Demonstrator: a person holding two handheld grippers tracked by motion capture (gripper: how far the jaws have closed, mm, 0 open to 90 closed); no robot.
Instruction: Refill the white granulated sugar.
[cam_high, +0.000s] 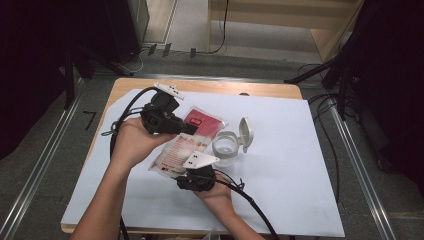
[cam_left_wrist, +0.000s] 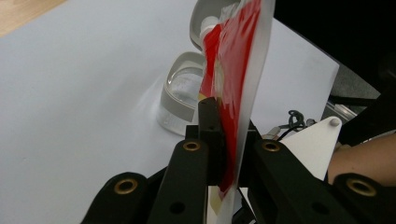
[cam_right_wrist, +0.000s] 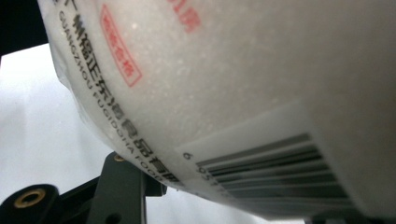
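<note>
**benchtop_bo:** Two grippers are working one bag right now. The left gripper (cam_high: 186, 129) is pinching the red top edge of the pouch (cam_high: 181, 148), jaws clamped tight on the film. In the left gripper view the pouch (cam_left_wrist: 238, 88) is standing edge-on between them.

**tongs_n_things:** And the right one?

**benchtop_bo:** The right gripper (cam_high: 192, 176) is coming in from the person's side under the bottom end. In the right gripper view the pouch (cam_right_wrist: 243, 84) is bulging right over its jaws, but I can't tell whether they're actually pressing on it.

**tongs_n_things:** So which way is it lying?

**benchtop_bo:** Long axis is running from one gripper to the other, held off the white sheet (cam_high: 280, 165). The clear jar (cam_high: 226, 148) with its flip lid (cam_high: 245, 131) open is sitting just right of the pouch, nearest the left gripper's end. I'm guessing the pour is tipping that way.
</note>
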